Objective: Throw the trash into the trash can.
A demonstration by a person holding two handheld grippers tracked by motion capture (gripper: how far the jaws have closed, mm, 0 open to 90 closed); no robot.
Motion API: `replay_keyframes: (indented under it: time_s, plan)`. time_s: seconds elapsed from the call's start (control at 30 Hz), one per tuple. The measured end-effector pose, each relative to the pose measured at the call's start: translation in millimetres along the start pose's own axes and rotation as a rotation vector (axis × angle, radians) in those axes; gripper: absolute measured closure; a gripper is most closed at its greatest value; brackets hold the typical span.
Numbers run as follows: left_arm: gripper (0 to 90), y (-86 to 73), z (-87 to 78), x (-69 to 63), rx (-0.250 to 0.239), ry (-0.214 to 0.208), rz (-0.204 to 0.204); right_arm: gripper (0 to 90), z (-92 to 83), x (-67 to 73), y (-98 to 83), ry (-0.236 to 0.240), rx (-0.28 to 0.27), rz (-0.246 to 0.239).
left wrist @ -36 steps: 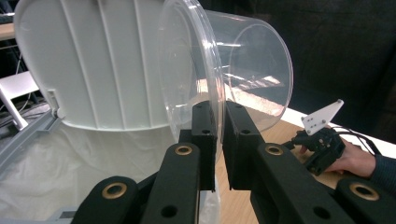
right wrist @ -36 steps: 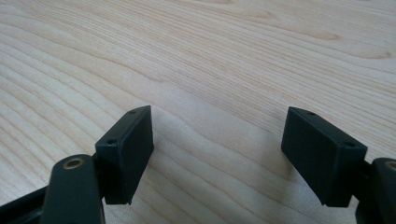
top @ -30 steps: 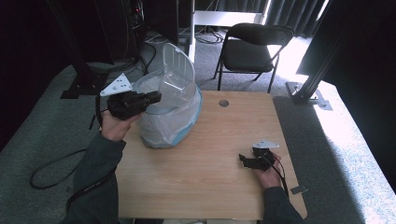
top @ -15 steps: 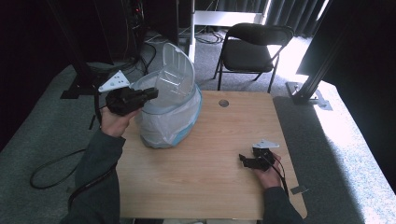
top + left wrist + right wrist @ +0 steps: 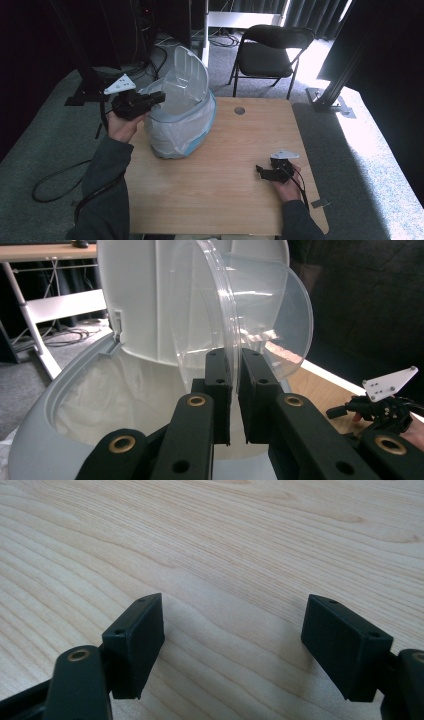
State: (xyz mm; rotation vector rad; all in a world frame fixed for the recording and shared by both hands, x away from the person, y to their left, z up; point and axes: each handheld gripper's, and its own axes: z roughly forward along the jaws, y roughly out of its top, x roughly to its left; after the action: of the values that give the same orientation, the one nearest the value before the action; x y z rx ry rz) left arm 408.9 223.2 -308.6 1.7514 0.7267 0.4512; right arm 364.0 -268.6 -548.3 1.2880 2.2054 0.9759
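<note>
Between the left gripper's pads: rim of a clear plastic container (image 5: 260,315), pinched tight, held on edge over the bin.
Left gripper (image 5: 234,390): jaws nearly together, clamped on that thin rim.
Container look: transparent, round, glossy, faint pale reflections.
Below and beyond the left gripper: grey bin (image 5: 182,122), white liner, lid (image 5: 150,295) raised upright.
Right gripper (image 5: 232,645): jaws wide apart, nothing between, low over the wooden table (image 5: 250,540).
Hard to make out: container's outline against the pale lid; its lower edge hidden behind the jaws.
</note>
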Motion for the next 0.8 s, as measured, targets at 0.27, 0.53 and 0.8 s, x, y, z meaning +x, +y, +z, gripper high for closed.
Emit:
replay_keyframes:
  time_s: [0.27,0.53,0.8]
  plan:
    - [64.0,-5.0,-2.7,7.9,0.001,0.015,-0.016,24.2,0.0,-0.1,0.0,0.0,0.0,-0.001]
    - [61.0,1.6,-2.6,6.5,-0.002,0.029,-0.001,24.2,0.0,0.0,0.0,0.0,0.0,0.0]
    - [58.8,9.2,5.9,3.2,-0.004,0.016,0.01,24.2,0.0,0.0,0.0,0.0,0.0,0.0]
